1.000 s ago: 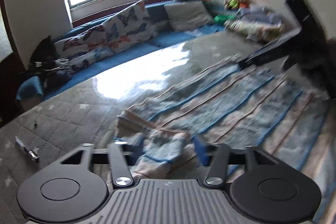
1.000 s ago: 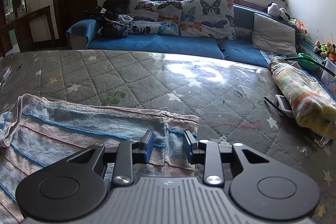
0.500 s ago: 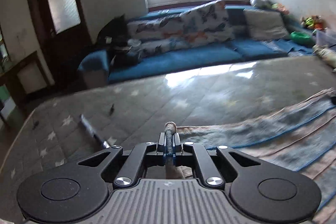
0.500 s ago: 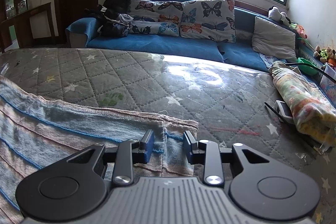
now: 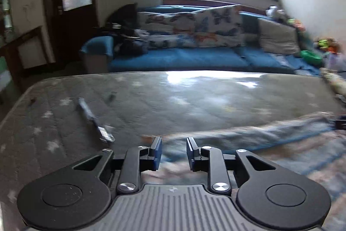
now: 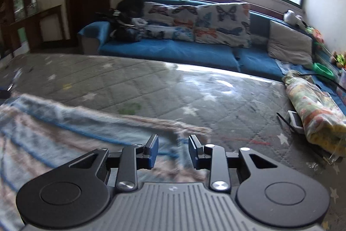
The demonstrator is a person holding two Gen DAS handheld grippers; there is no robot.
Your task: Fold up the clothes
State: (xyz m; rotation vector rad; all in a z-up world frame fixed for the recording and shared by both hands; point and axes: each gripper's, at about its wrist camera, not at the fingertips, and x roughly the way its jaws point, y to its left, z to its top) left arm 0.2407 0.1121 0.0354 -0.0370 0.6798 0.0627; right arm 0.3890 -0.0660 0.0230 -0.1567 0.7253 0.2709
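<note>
Lying flat on the mattress [image 6: 227,101], the towel [image 6: 64,140] is stretching beneath both claws. Left claw [image 5: 174,153] is hovering spread over its left corner; right claw [image 6: 173,152] is hovering spread over its right corner, pinching nothing.

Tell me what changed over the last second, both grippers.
The left gripper carried a corner of the striped cloth leftward, shut on it half a second ago, and has now let go; its fingers stand open over the cloth. The right gripper stayed open over the cloth's other corner. The mattress is unchanged.
</note>
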